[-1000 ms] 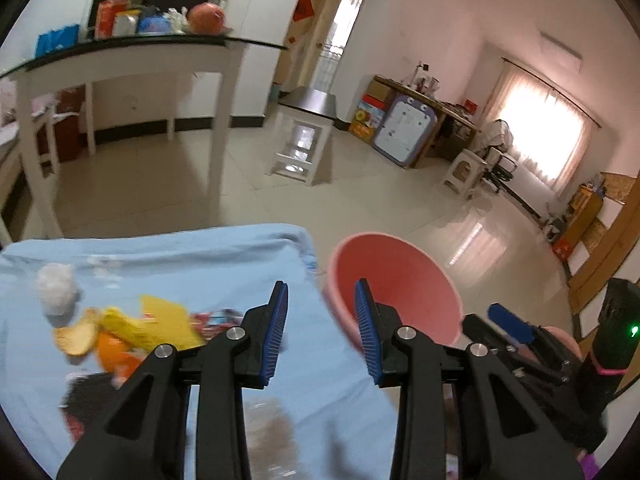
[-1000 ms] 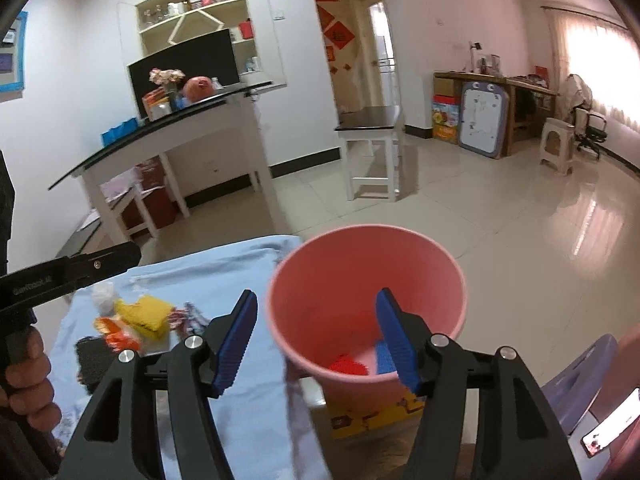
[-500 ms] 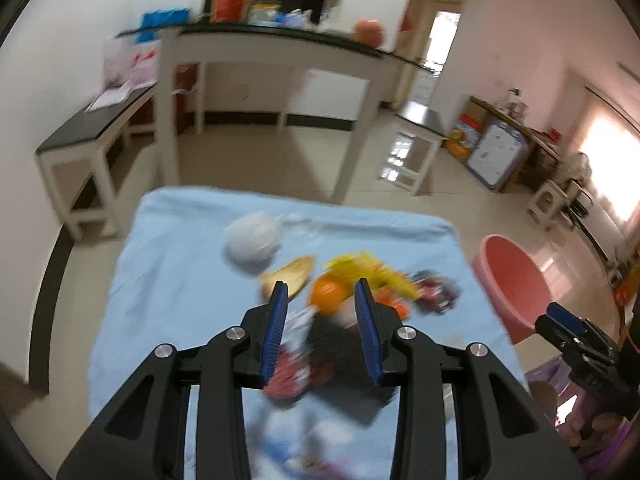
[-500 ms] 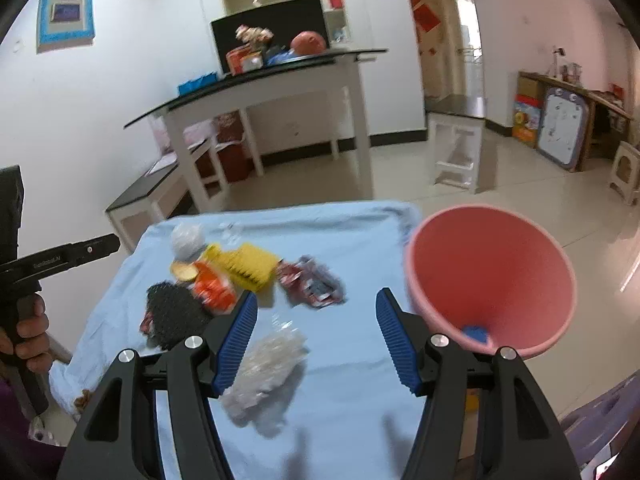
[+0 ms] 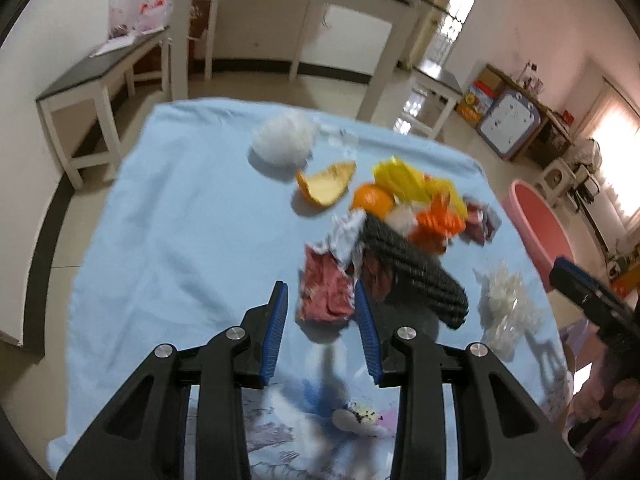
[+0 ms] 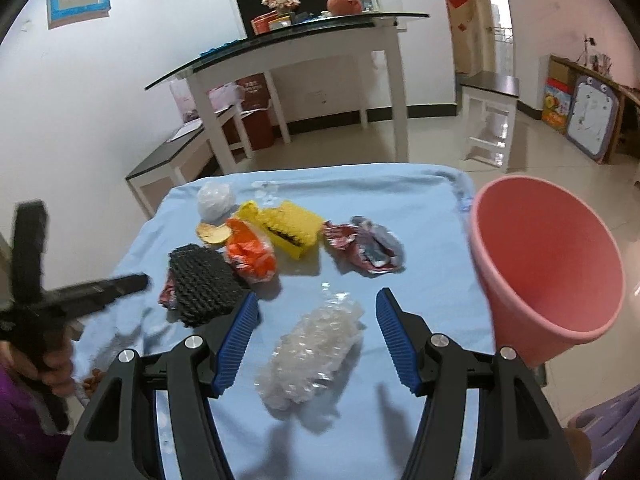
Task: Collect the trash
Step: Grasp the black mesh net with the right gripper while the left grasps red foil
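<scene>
Pick-up step in hand: the left gripper point(image 5: 322, 312), spread, frames the crumpled red wrapper point(image 5: 326, 294) at frame centre, the right gripper point(image 6: 316, 334), spread, frames the clear plastic wad point(image 6: 316, 350); next, closing, then carrying to the pink bucket point(image 6: 548, 268) at right.

Bright litter on a pale blue cloth point(image 6: 420, 216)

Black left claw point(image 5: 320, 320) with ribbed blue pads, same colours on the right claw point(image 6: 316, 332); salmon-pink bucket point(image 6: 552, 272); black netted foam sleeve point(image 6: 200, 280); yellow netted foam point(image 6: 292, 228); orange crumpled bag point(image 6: 252, 256); clear bubbly plastic point(image 6: 316, 352); red-and-silver wrapper point(image 6: 364, 244); a dull red scrap point(image 5: 324, 292), blurred, maybe foil-backed; white wad point(image 5: 284, 140); orange peel point(image 5: 326, 186), pale inside.
</scene>
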Available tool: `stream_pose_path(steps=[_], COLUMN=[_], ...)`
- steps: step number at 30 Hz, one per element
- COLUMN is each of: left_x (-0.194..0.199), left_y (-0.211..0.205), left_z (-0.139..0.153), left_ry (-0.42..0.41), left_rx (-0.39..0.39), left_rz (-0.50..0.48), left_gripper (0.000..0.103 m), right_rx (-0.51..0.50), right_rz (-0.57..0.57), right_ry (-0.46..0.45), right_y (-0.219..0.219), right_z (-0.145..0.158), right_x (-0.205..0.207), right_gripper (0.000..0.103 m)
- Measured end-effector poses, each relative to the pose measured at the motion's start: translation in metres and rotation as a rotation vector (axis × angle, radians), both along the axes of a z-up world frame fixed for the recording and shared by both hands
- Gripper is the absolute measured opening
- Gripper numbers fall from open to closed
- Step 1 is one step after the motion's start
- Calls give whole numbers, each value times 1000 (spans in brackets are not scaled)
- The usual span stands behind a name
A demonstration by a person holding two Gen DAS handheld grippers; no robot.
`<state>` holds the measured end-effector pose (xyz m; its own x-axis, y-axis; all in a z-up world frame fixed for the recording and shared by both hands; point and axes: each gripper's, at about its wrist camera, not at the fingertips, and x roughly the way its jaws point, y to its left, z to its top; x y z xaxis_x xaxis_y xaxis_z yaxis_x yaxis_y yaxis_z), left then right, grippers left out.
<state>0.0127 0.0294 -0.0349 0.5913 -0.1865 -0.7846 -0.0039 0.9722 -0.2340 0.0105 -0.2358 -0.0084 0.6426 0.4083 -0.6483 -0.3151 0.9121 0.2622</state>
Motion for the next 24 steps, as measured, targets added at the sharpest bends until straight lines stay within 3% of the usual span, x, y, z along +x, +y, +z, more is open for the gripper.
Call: stream_pose_path(steps=[9,14,20,22,24], left_x=[15,10,6,5,3], left_y=[-12,-12,-8,-5,-3], left_z=[-22,-22,-22,-21,-19], left_ry=[22,-4,-16,-17,-21], left_rx=[11,23,14,8,7], left_rz=[-6,-25,-37,-45,-54], left_gripper=[35,25,22,21,21], right_rx=[28,-38,-115,-121,-125], right_rz=[192,274,308,303,301], right_ry=[-8,-21,13,33,54], right_y=[46,81,112,117,120], right_z=[6,0,-19,-24,-28], right_x=[0,2,16,21,27], right_gripper=[61,61,61,53,31])
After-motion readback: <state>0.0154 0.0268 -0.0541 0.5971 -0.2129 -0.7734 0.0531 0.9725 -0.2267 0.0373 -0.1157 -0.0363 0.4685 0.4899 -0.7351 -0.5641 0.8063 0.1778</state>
